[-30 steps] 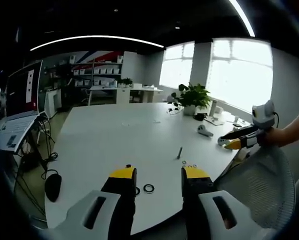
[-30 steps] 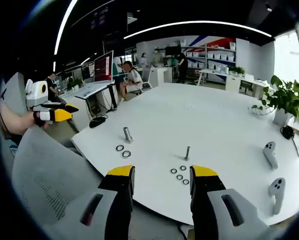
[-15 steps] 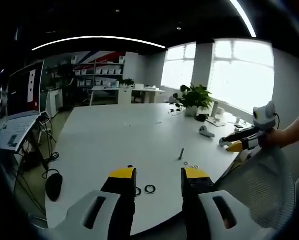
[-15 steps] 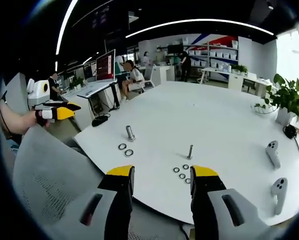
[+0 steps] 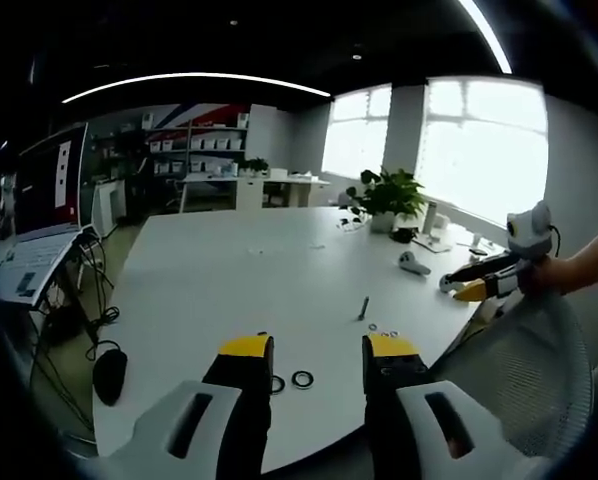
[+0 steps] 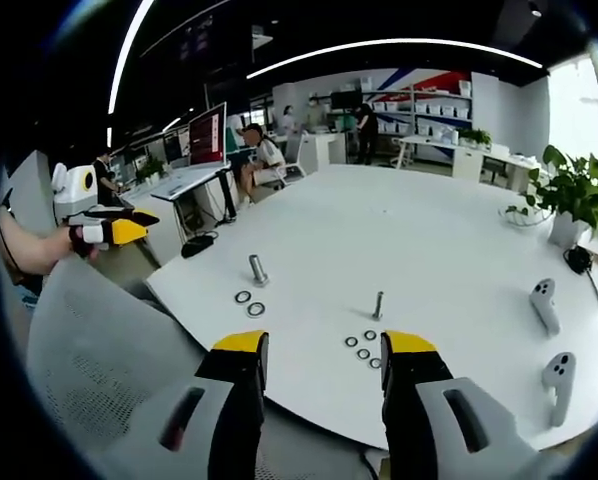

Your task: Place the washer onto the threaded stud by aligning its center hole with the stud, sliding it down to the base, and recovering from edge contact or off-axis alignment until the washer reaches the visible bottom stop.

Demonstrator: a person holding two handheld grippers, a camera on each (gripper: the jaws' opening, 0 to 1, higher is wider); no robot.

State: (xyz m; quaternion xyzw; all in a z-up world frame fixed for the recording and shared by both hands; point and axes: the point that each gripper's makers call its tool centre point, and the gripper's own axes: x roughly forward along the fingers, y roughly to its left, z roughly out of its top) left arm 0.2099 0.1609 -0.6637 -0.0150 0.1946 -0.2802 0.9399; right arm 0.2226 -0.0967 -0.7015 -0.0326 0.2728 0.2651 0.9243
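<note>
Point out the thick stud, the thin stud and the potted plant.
thick stud (image 6: 258,269), right gripper view, mid shaft
thin stud (image 6: 378,305), right gripper view, mid shaft
potted plant (image 5: 384,192), left gripper view, leaves

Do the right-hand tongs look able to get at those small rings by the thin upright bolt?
Probably yes: the right tongs are open just short of the small washers by the thin stud, with bare table between.
</note>
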